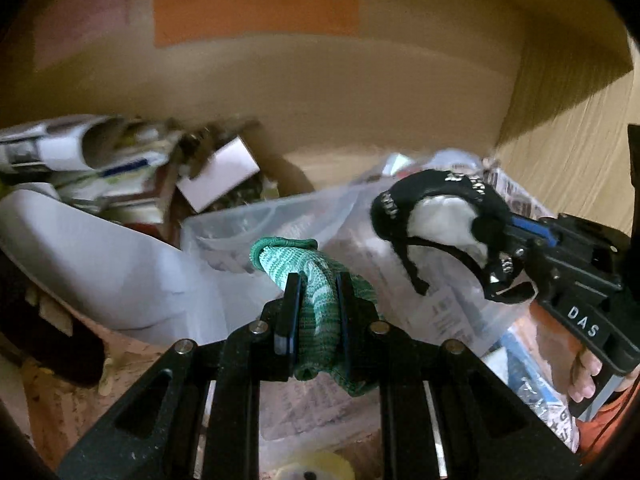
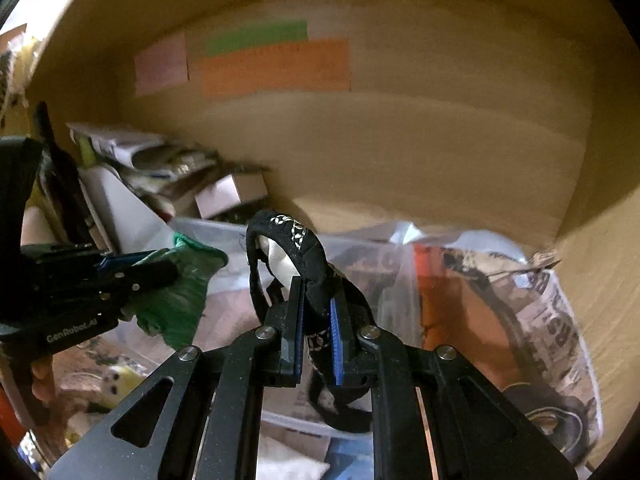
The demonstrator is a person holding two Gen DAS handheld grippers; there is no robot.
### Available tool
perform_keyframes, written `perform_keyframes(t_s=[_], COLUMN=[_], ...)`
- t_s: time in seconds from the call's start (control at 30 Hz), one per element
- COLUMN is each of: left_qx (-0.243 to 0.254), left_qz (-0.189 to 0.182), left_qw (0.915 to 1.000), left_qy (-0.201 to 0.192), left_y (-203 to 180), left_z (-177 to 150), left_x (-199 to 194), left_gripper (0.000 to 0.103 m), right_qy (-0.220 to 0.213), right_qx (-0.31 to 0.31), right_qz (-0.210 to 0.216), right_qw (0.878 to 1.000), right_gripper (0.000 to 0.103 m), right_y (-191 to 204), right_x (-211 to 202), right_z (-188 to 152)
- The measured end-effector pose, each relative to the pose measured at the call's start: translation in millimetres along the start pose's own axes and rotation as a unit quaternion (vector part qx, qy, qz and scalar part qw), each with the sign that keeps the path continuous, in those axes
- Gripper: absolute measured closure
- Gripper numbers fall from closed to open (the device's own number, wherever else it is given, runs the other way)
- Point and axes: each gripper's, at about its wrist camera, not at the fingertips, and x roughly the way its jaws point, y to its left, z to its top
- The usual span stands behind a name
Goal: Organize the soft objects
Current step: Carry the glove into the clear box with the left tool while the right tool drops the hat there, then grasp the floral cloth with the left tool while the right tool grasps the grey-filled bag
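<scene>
My left gripper (image 1: 316, 312) is shut on a green knitted glove (image 1: 316, 280), held above a clear plastic tub (image 1: 224, 224). It also shows at the left of the right wrist view, where the glove (image 2: 180, 284) hangs from its fingers. My right gripper (image 2: 316, 332) is shut on a black fabric item with straps and white padding (image 2: 296, 240), also held over the tub. In the left wrist view this black item (image 1: 436, 216) hangs from the right gripper (image 1: 508, 236) at the right.
All of this is inside a large cardboard box (image 1: 360, 92) with orange, green and pink labels (image 2: 276, 68) on its far wall. Paper boxes and packets (image 1: 120, 168) are piled at the back left. A plastic bag with printed packaging (image 2: 520, 320) lies at the right.
</scene>
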Motion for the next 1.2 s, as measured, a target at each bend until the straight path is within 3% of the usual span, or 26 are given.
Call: perform_keyframes(t_s=[0.33,0.43,0.53,0.8,1.07,1.2], left_qx=[0.010,0.009,0.008,0.006,0.009,0.008], left_qz=[-0.009,-0.015,-0.019,-0.017,0.004,0.008], left_qw=[0.9993,0.9993,0.9996,0.9989,0.9929,0.9917], left_qy=[0.035,0.033,0.021,-0.044,-0.118,-0.128], left_y=[-1.0,1.8,3.0,1.1,-1.0,-4.4], left_z=[-2.2,-1.4,-1.7,-4.2,-24.2,-40.8], left_x=[18.9,18.8,7.9,-46.4,-110.2,-127.0], left_gripper=[0.085,0.077,0.067,0.045,0.005,0.003], right_qy=[0.067,0.073,0.075,0.021,-0.061,-0.076], right_qx=[-0.008,-0.008,-0.014,-0.020,-0.032,-0.033], right_qz=[0.016,0.019,0.020,0.016,0.004,0.010], right_qw=[0.998,0.997,0.997,0.999,0.998,0.997], right_gripper=[0.091,0.089,0.080,0.050,0.019,0.013], right_y=[2.8,3.0,5.4,11.1,21.9,24.8], right_x=[29.6,31.4,29.0,-13.7,-79.6,-99.0], right_z=[-8.4,-8.4,-8.5,-3.2,-6.5,-17.3])
